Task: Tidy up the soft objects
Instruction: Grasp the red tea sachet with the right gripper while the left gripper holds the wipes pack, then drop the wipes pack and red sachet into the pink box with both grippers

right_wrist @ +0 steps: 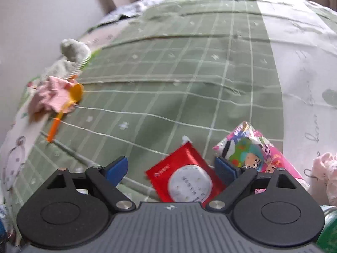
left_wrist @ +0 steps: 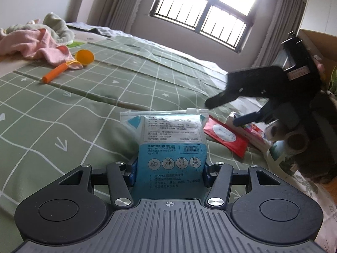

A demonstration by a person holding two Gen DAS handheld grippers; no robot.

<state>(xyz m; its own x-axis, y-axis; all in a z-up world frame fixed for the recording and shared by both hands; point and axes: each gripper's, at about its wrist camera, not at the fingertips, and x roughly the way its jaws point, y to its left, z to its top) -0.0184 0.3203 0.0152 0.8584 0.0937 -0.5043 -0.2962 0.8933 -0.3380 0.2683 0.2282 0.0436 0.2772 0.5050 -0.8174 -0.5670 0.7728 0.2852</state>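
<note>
My left gripper (left_wrist: 169, 168) is shut on a blue and white zip-top pack (left_wrist: 168, 130), held upright over the green checked bed sheet (left_wrist: 105, 80). Just right of it, a red flat packet (left_wrist: 226, 137) lies on the sheet beside a colourful cartoon-print pack (left_wrist: 254, 130). My right gripper (left_wrist: 224, 112) hovers over these two, pointing steeply down. In the right wrist view the right gripper (right_wrist: 171, 168) is open, with the red packet (right_wrist: 185, 177) lying between its blue pads, untouched. The cartoon pack (right_wrist: 248, 149) sits just outside the right pad.
A pink towel (left_wrist: 31, 44), a grey-green towel (left_wrist: 56, 25) and an orange scoop (left_wrist: 84, 58) lie at the far left of the bed. A pink cloth (right_wrist: 324, 172) and a green container (right_wrist: 328, 227) are at the right edge. A barred window (left_wrist: 202, 10) is behind the bed.
</note>
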